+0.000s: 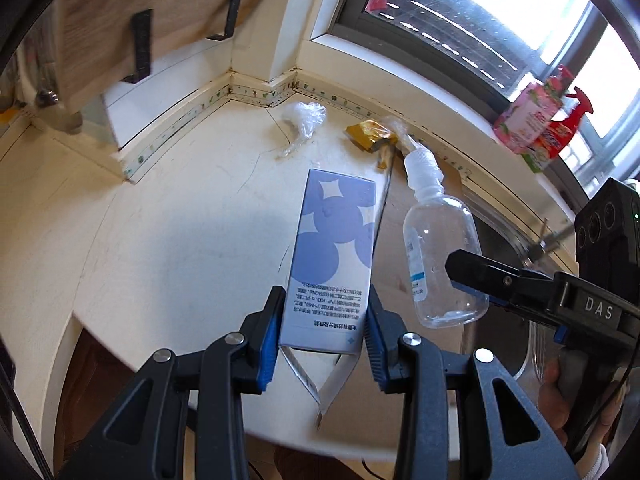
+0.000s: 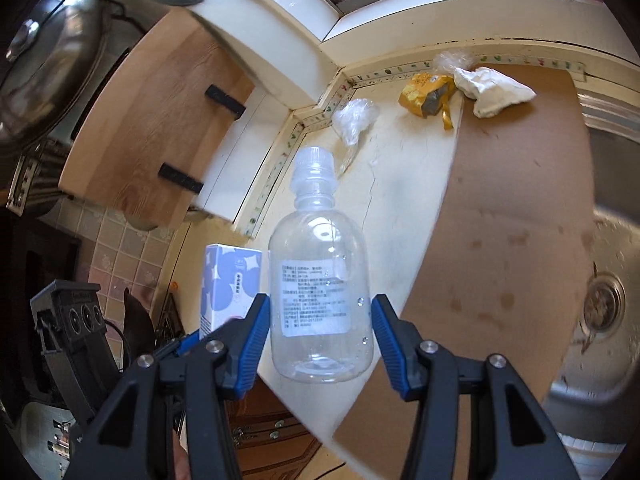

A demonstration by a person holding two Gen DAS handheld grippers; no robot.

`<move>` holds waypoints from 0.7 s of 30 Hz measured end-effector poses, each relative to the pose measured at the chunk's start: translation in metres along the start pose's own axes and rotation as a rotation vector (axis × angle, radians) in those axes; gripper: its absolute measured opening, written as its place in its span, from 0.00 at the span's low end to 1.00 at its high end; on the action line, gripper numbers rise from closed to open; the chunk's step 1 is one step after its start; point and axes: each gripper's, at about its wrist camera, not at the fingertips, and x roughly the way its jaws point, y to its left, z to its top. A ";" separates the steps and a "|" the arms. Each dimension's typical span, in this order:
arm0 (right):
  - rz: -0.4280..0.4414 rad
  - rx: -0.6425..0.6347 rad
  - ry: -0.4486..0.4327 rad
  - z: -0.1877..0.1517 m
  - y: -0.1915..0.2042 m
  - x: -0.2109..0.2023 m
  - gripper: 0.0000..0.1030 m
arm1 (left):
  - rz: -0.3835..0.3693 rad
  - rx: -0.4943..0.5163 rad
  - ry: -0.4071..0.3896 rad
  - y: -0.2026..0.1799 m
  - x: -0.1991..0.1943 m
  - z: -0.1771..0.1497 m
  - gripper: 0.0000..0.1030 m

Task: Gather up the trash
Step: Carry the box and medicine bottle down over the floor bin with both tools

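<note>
left wrist view shows the left gripper [image 1: 322, 332] closed on a blue and white box [image 1: 330, 256]. the blue pads press the two narrow sides near the open bottom flaps, so the box stands out forward along the fingers and hangs above the pale counter [image 1: 180, 220], not on it. i think the low grip keeps the long box steady while it is carried. the right gripper [image 2: 320, 332] holds a clear plastic bottle [image 2: 320, 292] in the same way: its pads squeeze the round body low down, where it is widest, and the cap points away from the camera. the bottle looks empty, so a light squeeze is probably enough.

more trash lies on the counter near the window corner: a crumpled clear bag [image 2: 354, 118], a yellow wrapper [image 2: 428, 94] and a white crumpled tissue [image 2: 492, 90], the last two touching each other beside the brown board [image 2: 512, 220]. no bin is visible, so i cannot tell where the held things must go.
</note>
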 end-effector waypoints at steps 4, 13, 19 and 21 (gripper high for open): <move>-0.003 0.001 -0.020 -0.055 0.026 -0.022 0.50 | -0.031 0.020 0.001 0.017 -0.045 -0.043 0.34; -0.039 -0.024 -0.003 -0.168 0.075 -0.033 0.50 | -0.061 0.034 0.021 0.064 -0.109 -0.139 0.35; -0.045 -0.026 0.050 -0.233 0.091 -0.022 0.50 | -0.052 0.035 0.064 0.093 -0.122 -0.193 0.35; -0.047 -0.025 0.061 -0.247 0.094 -0.017 0.50 | -0.044 0.034 0.071 0.102 -0.125 -0.209 0.35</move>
